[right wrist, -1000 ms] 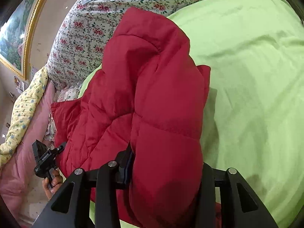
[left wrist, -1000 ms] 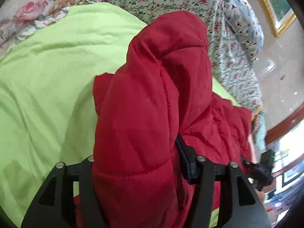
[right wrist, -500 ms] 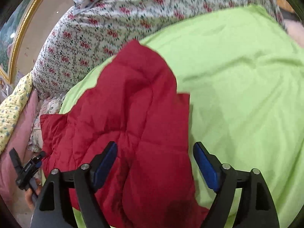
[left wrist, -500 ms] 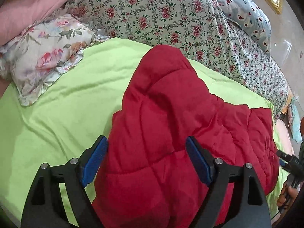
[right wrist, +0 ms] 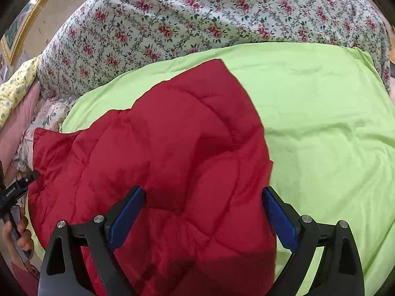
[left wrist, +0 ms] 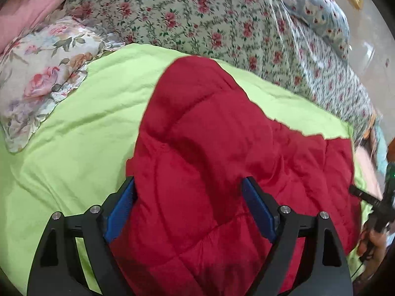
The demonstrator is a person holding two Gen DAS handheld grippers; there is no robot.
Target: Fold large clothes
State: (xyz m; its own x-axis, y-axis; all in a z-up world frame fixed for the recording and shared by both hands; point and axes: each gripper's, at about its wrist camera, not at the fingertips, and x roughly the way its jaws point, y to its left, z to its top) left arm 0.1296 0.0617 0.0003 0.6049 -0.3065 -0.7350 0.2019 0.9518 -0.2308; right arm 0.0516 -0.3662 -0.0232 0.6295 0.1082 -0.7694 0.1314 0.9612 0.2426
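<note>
A red quilted puffer jacket (left wrist: 209, 148) lies on a lime green sheet (left wrist: 74, 135), folded over itself; it also shows in the right wrist view (right wrist: 172, 153). My left gripper (left wrist: 190, 197) is open, its blue pads (left wrist: 118, 209) spread to either side of the jacket's near edge, holding nothing. My right gripper (right wrist: 202, 204) is open as well, its blue pads (right wrist: 279, 219) wide apart over the jacket's near edge. The lime sheet (right wrist: 321, 123) lies bare to the right of the jacket in the right wrist view.
A floral bedspread (left wrist: 222, 19) rises behind the sheet. A flowered pillow (left wrist: 42, 74) lies at the left, a pink one (left wrist: 29, 12) behind it. The other gripper and hand show at the right edge (left wrist: 375, 212) and at the left edge (right wrist: 14, 197).
Both grippers were shut on bunched jacket held up a second ago. They opened and let it drop flat, then drew back slightly and lower.
</note>
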